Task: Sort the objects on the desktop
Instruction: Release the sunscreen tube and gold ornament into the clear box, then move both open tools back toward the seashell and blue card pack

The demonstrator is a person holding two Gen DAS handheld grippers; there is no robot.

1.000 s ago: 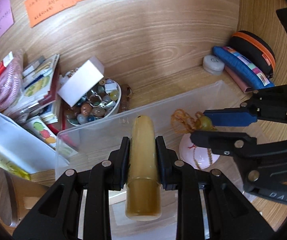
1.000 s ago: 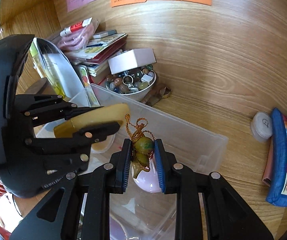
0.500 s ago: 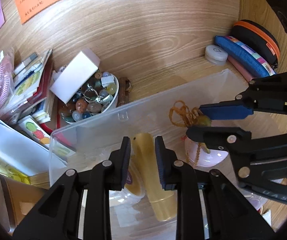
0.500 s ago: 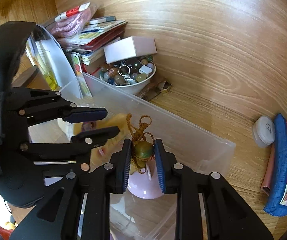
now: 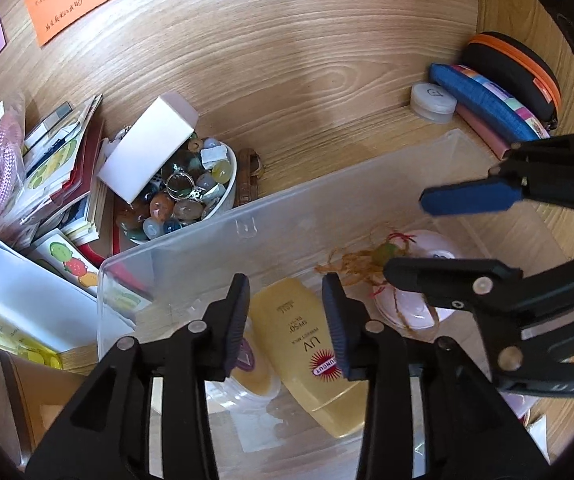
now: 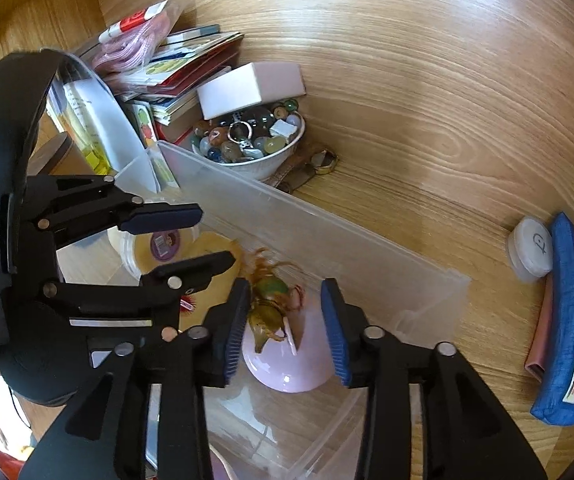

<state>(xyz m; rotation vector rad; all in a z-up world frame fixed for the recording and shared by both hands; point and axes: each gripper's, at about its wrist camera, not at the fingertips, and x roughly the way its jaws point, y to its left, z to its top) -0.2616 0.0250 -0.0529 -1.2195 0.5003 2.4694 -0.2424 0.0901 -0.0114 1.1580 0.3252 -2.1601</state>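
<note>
Wooden desk (image 5: 307, 60): both grippers, left gripper (image 5: 285, 320) and right gripper (image 6: 285, 324), have just been opening over the clear bin (image 5: 327, 208) (sunscreen tube (image 5: 307, 344) and green pendant (image 6: 271, 300) lie released).

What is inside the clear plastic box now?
Inside the clear plastic box: a sunscreen bottle, a round jar, a pink egg-shaped case and a corded charm. The grippers hide the rest.

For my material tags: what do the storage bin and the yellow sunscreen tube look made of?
Storage bin: clear, slightly frosted plastic, since the desk grain shows through its wall. Sunscreen tube: probably soft plastic with a satin finish, a dull sheen and printed lettering.
</note>
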